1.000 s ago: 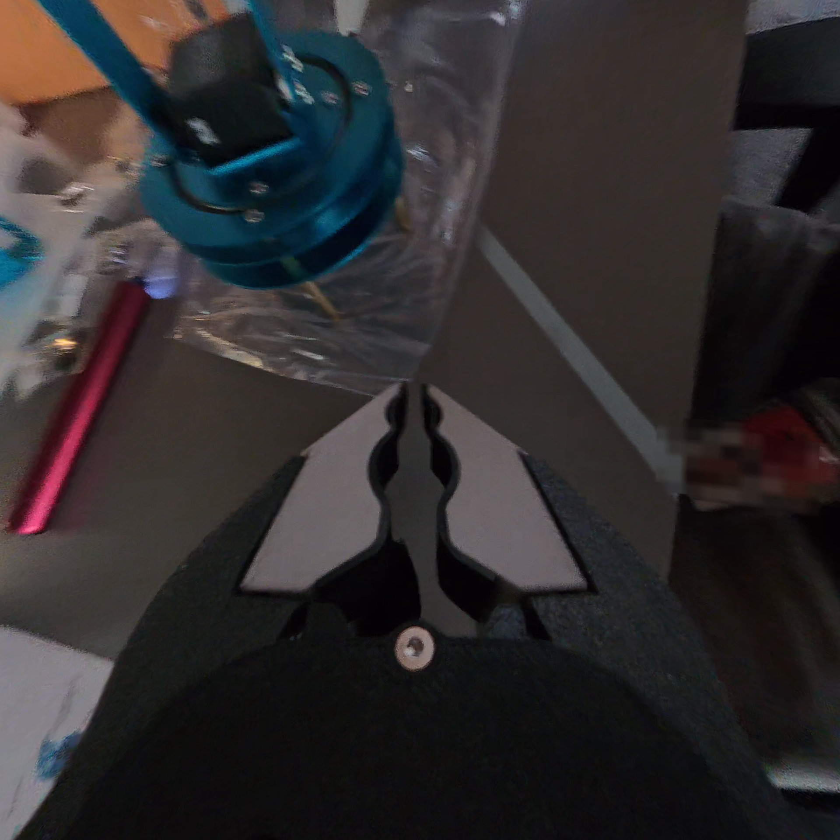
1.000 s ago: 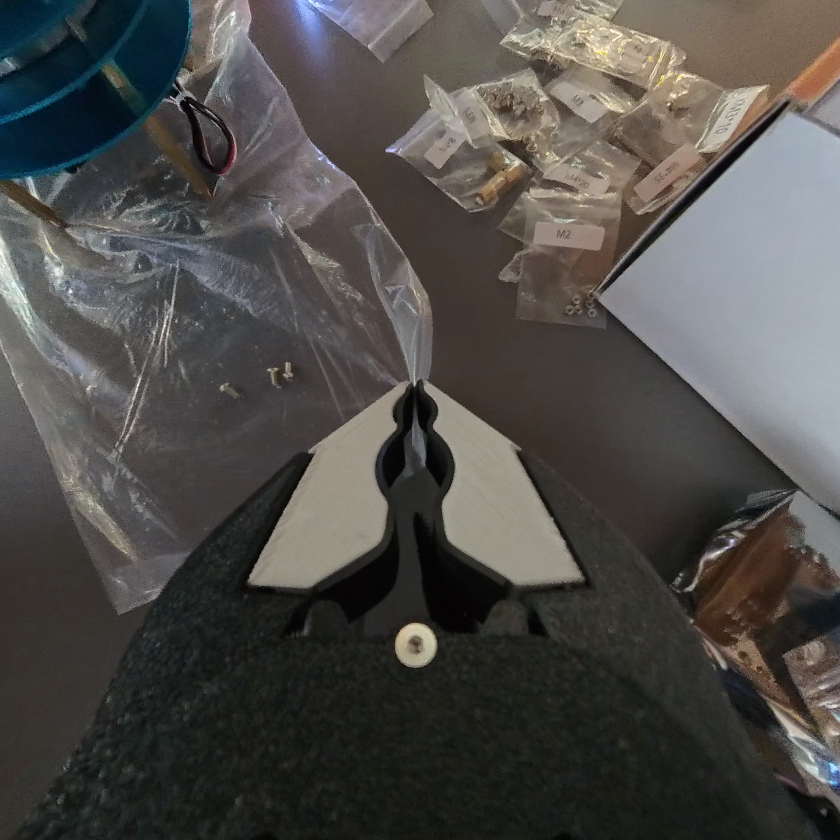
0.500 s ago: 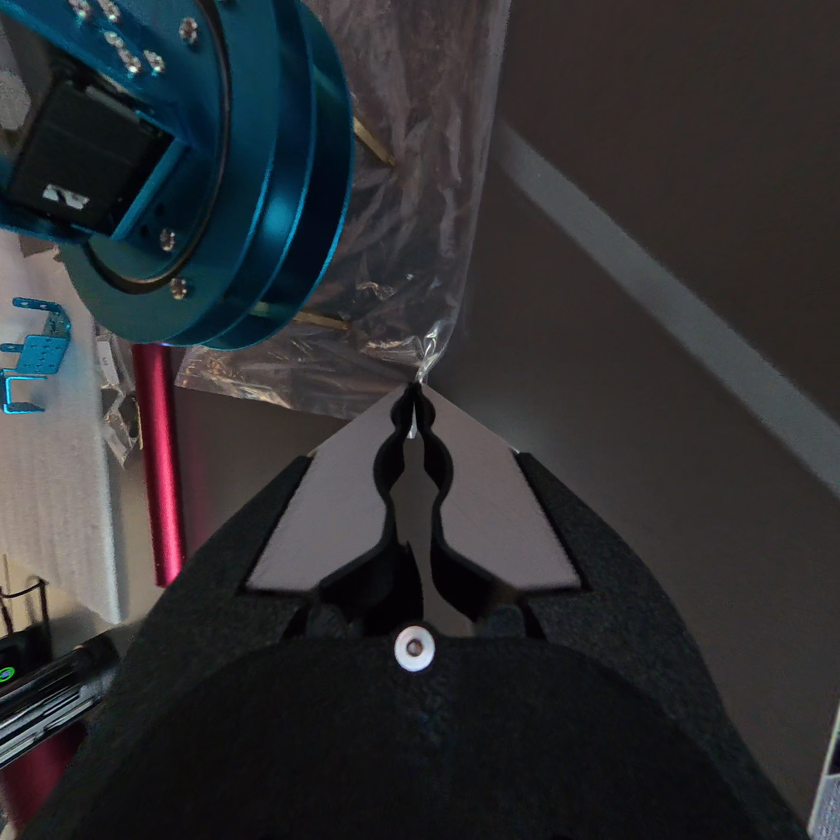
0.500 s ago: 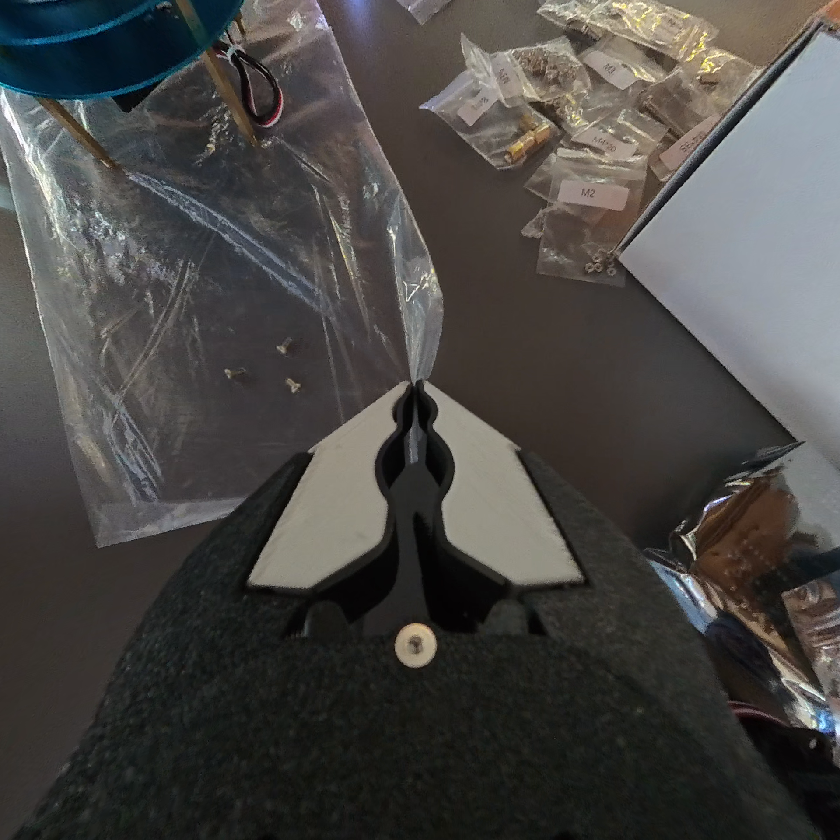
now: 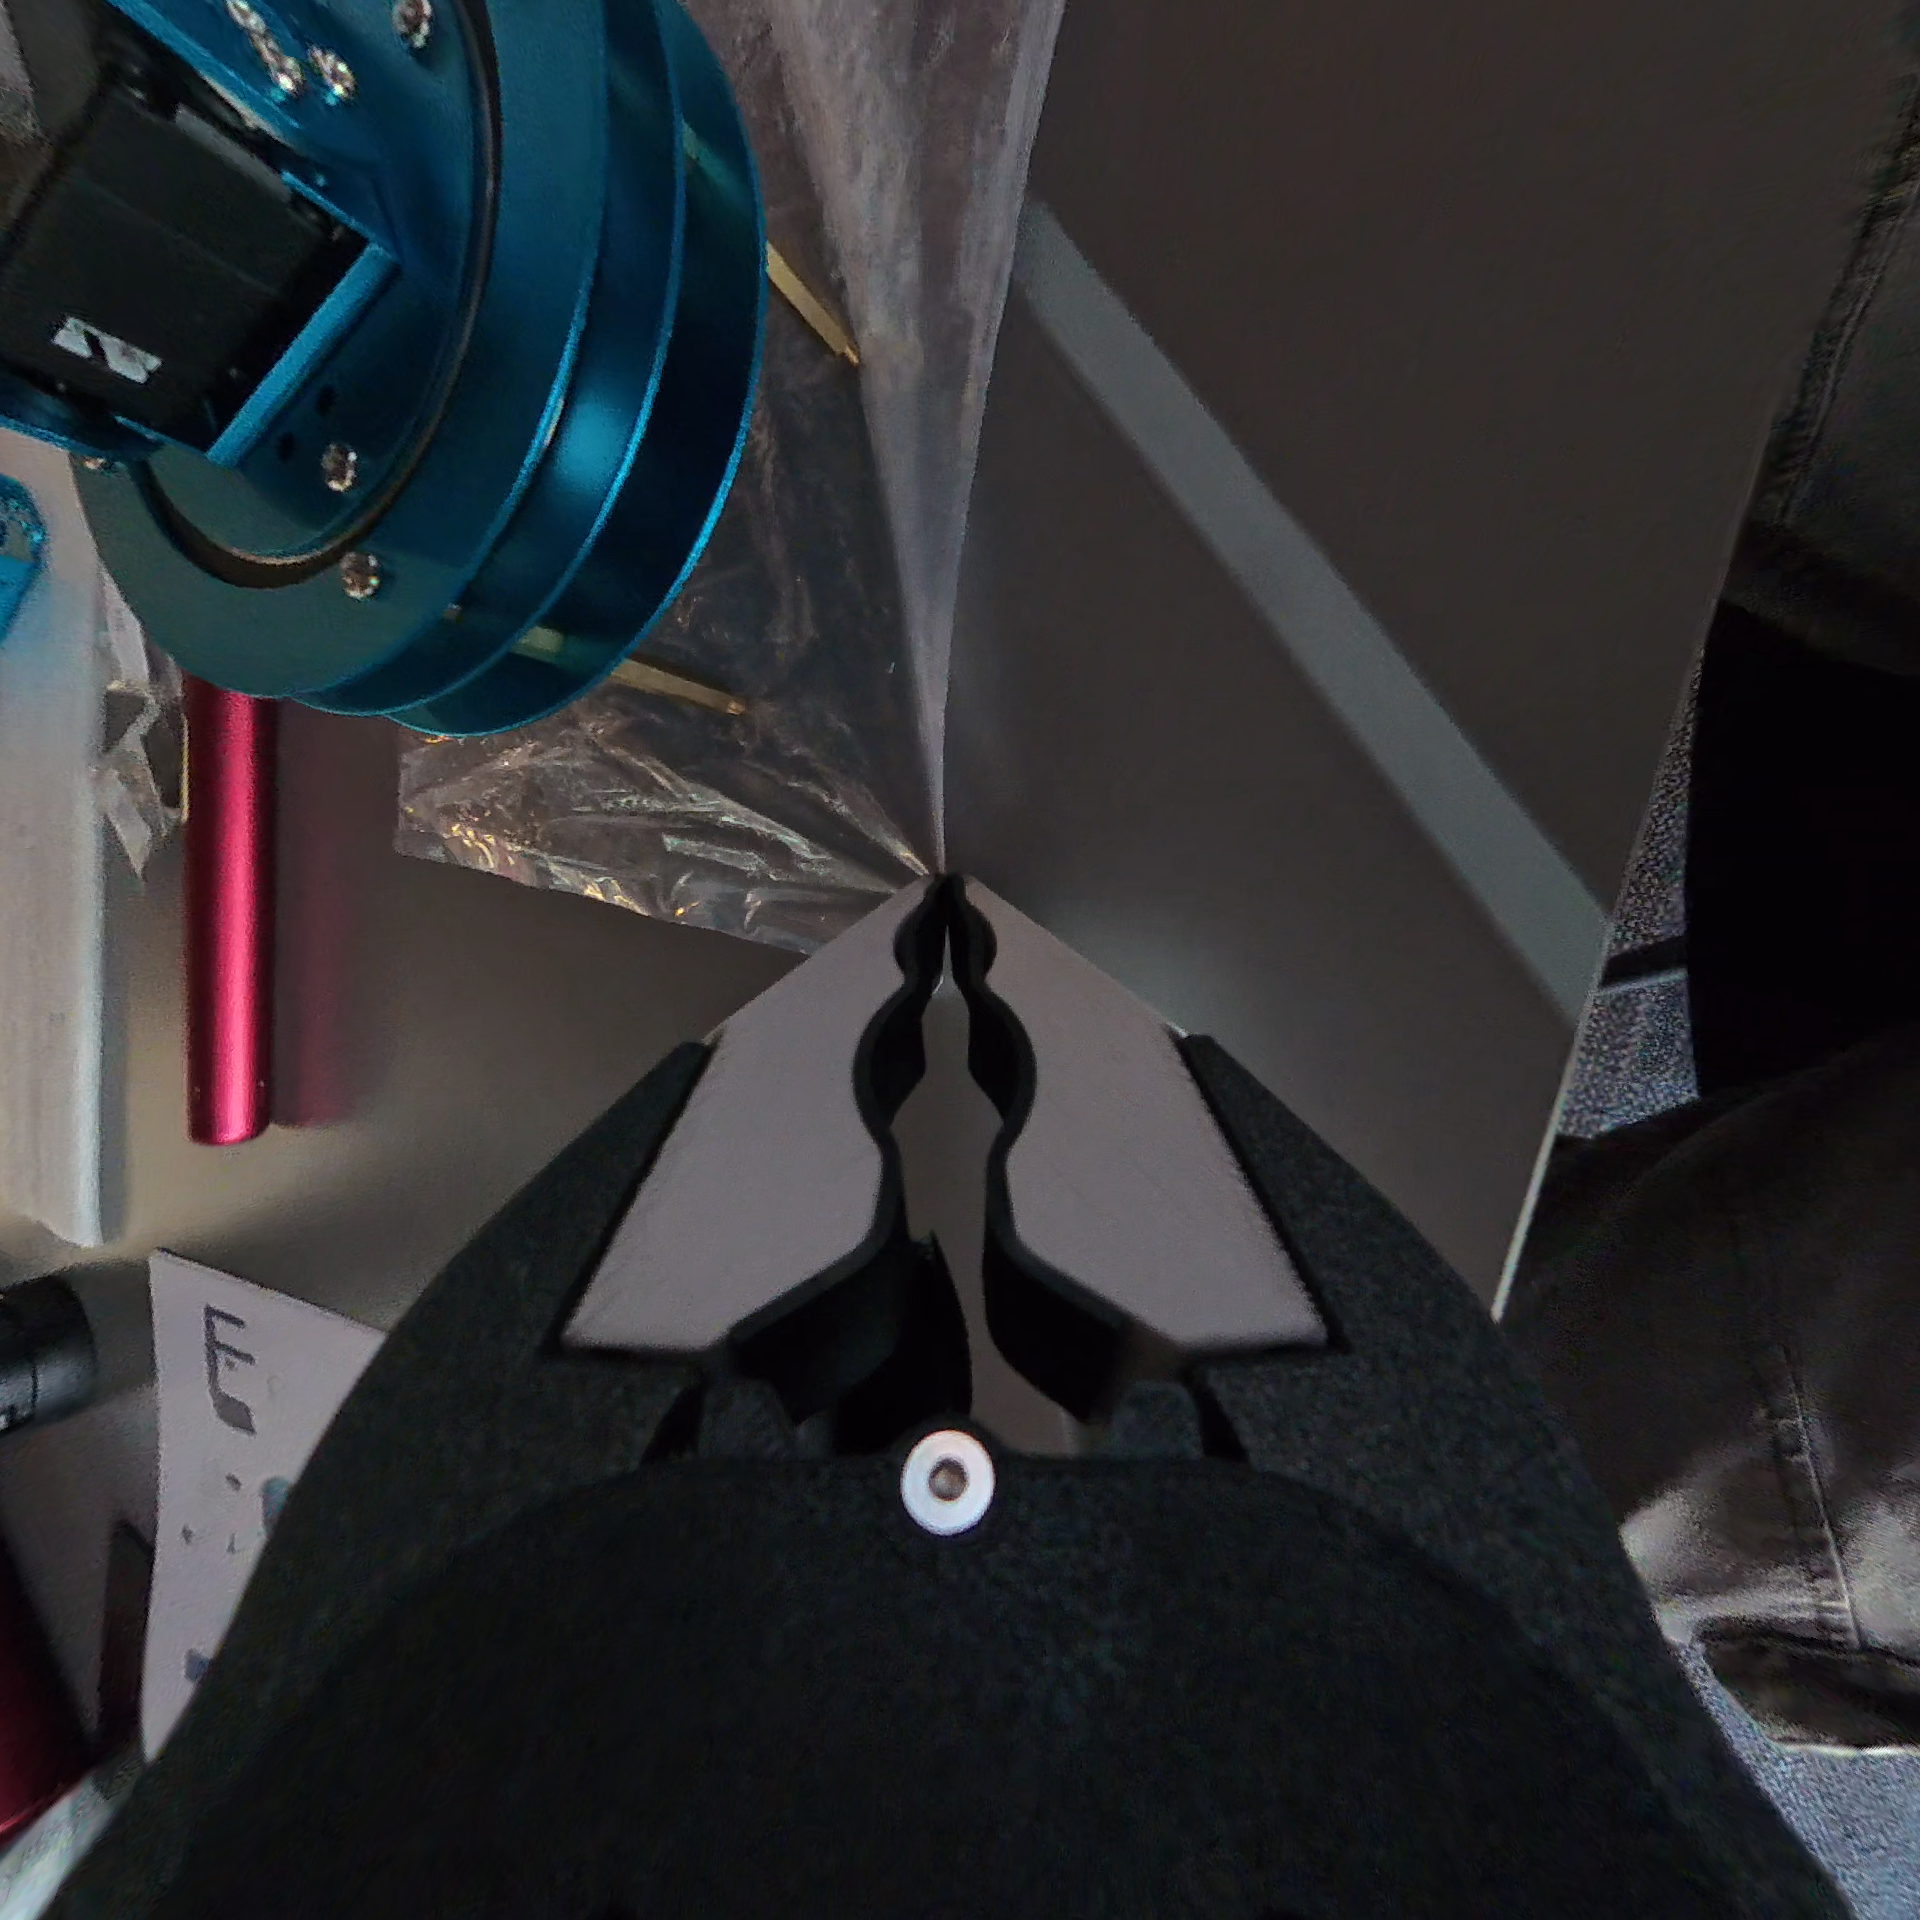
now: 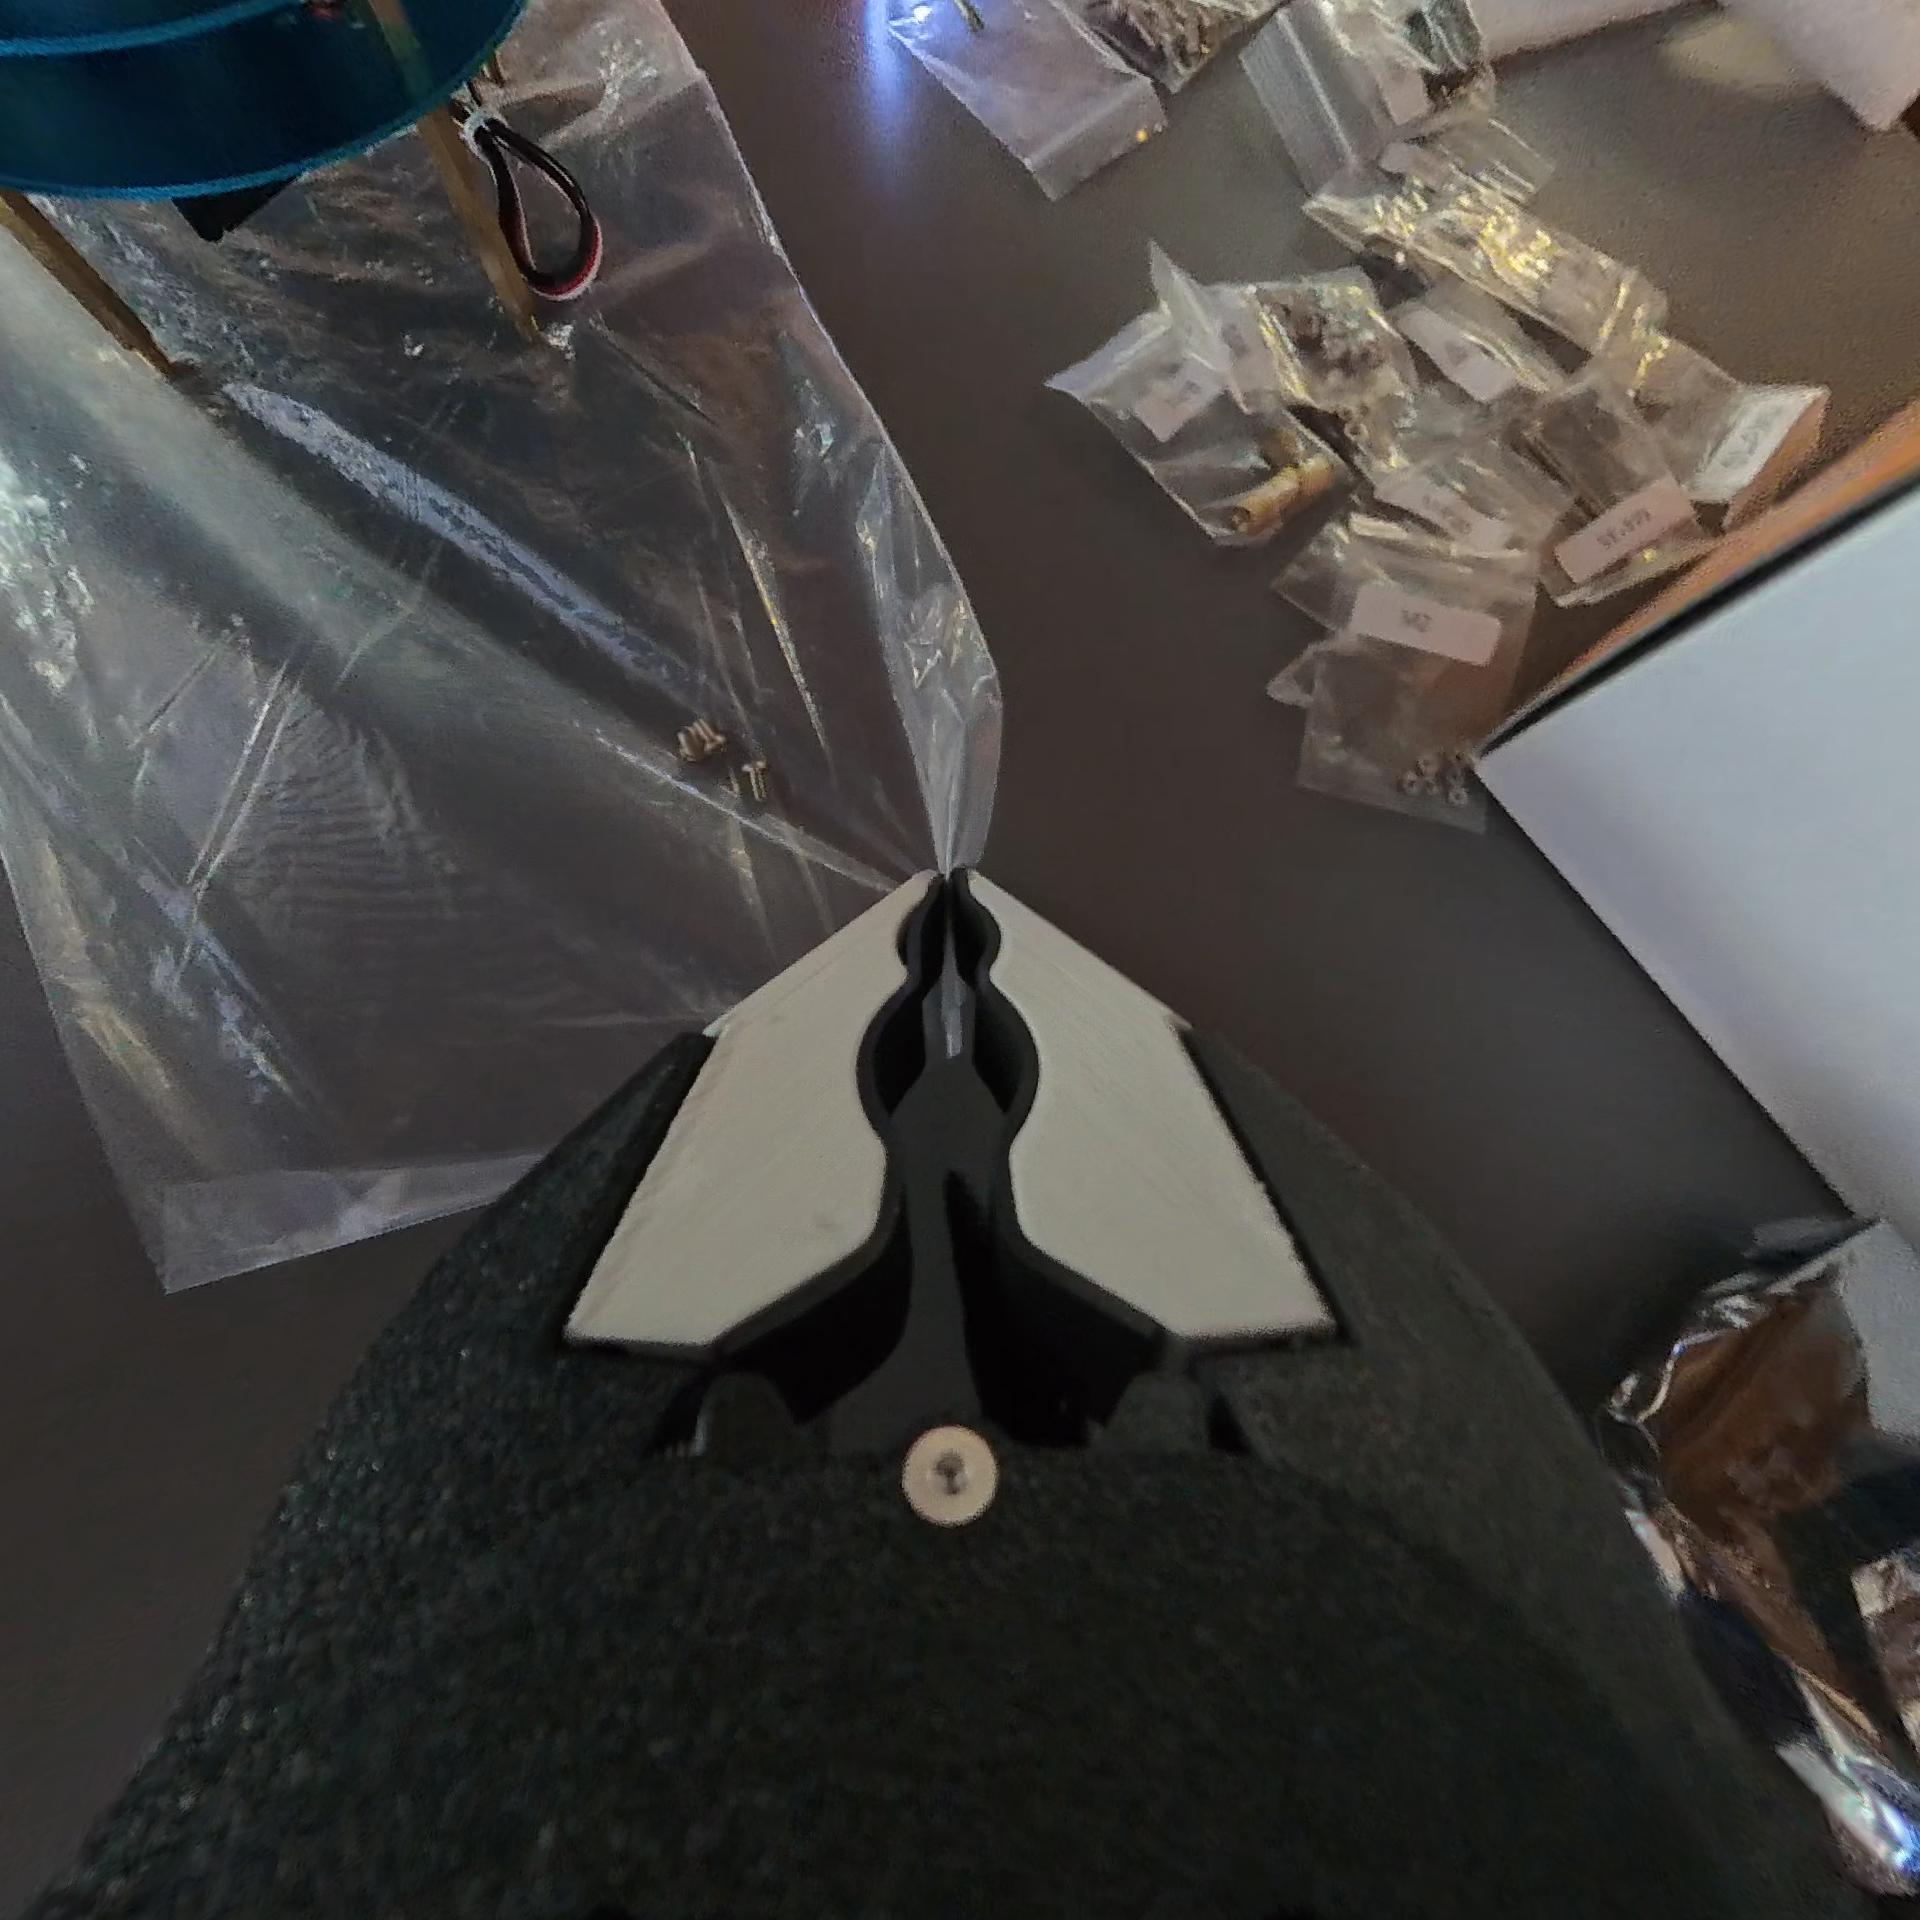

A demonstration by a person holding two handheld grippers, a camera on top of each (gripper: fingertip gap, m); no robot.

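Observation:
A clear plastic bag [image 6: 436,727] lies stretched over the dark table. My right gripper [image 6: 951,878] is shut on one corner of it and lifts that corner. My left gripper [image 5: 948,883] is shut on another corner of the same bag [image 5: 727,831]. A blue round metal base [image 5: 436,343] with a black motor block and brass standoffs sits at the bag's far end; its rim shows at the top left of the right wrist view [image 6: 208,114]. Three small screws [image 6: 722,753] lie loose inside the bag.
Several small labelled bags of hardware [image 6: 1434,457] lie at the right. A white box [image 6: 1745,831] stands beside them, with a silver foil bag [image 6: 1787,1475] below. A red metal tube [image 5: 229,914] and white paper [image 5: 239,1455] lie left; the table edge [image 5: 1579,1039] is right. Across from one pair of fingers to the other is roughly 30 centimeters.
Both grippers stay shut on the bag's corners. The bag is pulled tauter and the blue base sits closer and higher in view. The loose screws slid toward the right gripper.

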